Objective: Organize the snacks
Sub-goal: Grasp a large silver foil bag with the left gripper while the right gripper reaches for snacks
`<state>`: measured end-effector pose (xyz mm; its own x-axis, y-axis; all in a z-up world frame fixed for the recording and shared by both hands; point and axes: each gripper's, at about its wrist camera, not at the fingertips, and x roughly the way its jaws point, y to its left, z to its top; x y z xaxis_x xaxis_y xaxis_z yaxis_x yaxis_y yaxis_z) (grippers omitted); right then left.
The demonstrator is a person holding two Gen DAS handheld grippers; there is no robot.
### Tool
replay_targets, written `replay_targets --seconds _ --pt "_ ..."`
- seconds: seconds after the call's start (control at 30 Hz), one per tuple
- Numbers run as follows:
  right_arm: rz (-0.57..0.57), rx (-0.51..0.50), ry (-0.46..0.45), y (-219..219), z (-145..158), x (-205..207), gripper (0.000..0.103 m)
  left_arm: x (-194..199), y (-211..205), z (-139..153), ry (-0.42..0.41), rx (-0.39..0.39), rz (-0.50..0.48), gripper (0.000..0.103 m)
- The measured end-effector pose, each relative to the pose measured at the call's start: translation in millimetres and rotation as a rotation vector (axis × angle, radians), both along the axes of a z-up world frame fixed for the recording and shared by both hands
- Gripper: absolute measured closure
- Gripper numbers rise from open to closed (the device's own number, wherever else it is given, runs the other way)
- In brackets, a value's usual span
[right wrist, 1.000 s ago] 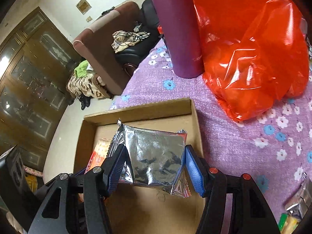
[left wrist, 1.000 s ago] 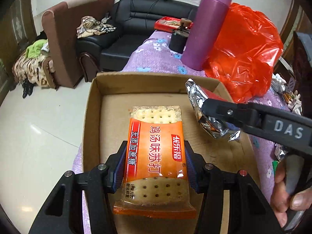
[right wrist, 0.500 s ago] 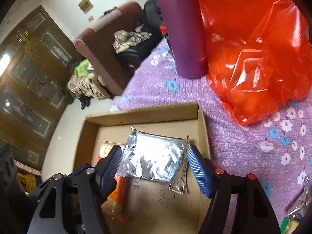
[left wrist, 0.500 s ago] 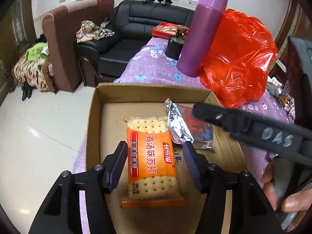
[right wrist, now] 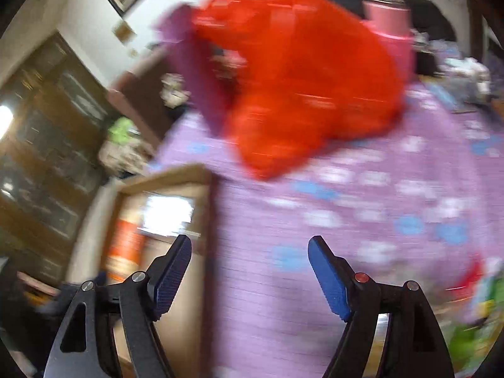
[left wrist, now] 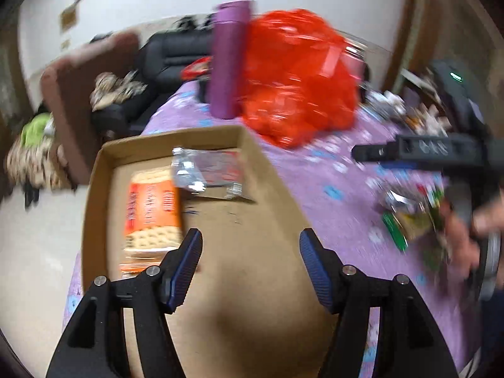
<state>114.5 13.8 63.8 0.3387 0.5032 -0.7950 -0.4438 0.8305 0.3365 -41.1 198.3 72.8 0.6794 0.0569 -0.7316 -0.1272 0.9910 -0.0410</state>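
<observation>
Now, left gripper (left wrist: 250,245): jaws opening, nothing between them, over the cardboard box (left wrist: 277,173).
Right gripper (right wrist: 249,253): jaws opening, empty, above the purple flowered cloth (right wrist: 346,220).
Cracker packet (left wrist: 152,211): flat in the box, left side.
Silver packet (left wrist: 206,173): beside it, at the far end.
Loose snacks (left wrist: 409,217): on the cloth, right of the box.

Black jaws — ribbed blue pads (left wrist: 186,264)
</observation>
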Motion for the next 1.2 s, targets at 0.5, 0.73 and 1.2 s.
replay_targets --seconds 0.5,0.73,1.2 --pt "0.124 0.174 0.117 -80.3 -16.1 -33.2 0.022 -42.5 -3.2 24.8 -0.112 0.110 -0.013 0.025" --pt "-0.059 0.263 -0.038 -136.5 8.9 -31.5 0.020 -9.1 -59.6 34.2 -0.057 -0.081 -0.129 0.014" --pt "-0.093 0.472 0.001 -187.6 -20.7 -16.8 0.019 124.7 -150.9 -42.6 0.259 -0.041 -0.075 0.008"
